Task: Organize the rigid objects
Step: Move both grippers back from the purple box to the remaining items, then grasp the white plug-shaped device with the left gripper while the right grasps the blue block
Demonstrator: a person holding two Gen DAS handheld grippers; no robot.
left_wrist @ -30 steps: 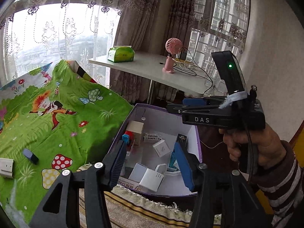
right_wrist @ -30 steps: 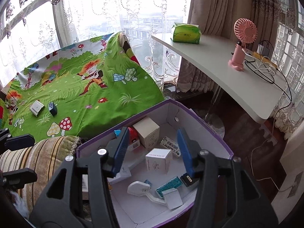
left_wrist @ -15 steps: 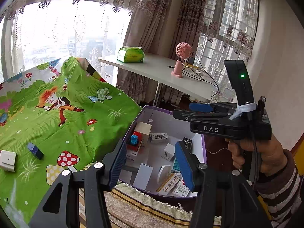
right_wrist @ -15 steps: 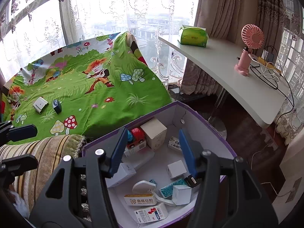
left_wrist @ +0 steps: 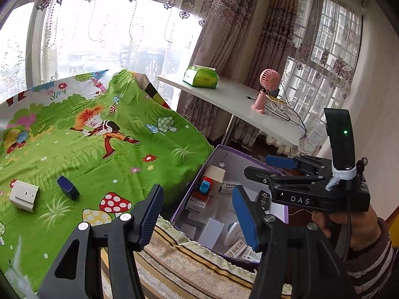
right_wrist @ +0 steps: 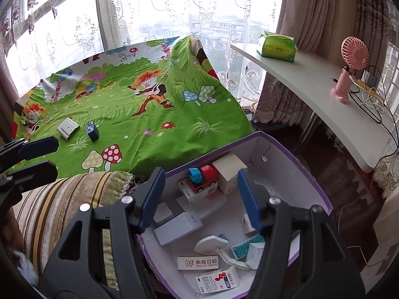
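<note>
A purple box with a white inside (right_wrist: 294, 172) (left_wrist: 222, 153) stands beside the bed and holds several small boxes and a red and blue toy car (right_wrist: 203, 174) (left_wrist: 205, 185). A white device (left_wrist: 23, 195) (right_wrist: 67, 127) and a dark blue block (left_wrist: 67, 187) (right_wrist: 92, 130) lie on the green cartoon sheet (left_wrist: 99, 159). My left gripper (left_wrist: 198, 216) is open and empty, above the striped cushion beside the box. My right gripper (right_wrist: 200, 196) is open and empty above the box; it also shows in the left wrist view (left_wrist: 281, 168).
A striped cushion (right_wrist: 62, 199) lies at the bed's near edge. A white desk (right_wrist: 311, 84) at the right carries a green tissue pack (right_wrist: 276, 46), a pink fan (right_wrist: 349, 72) and cables. Curtains and windows stand behind.
Both grippers have drawn back and up from the box. More of the bed and more of the box's contents show. Both stay open and empty.
</note>
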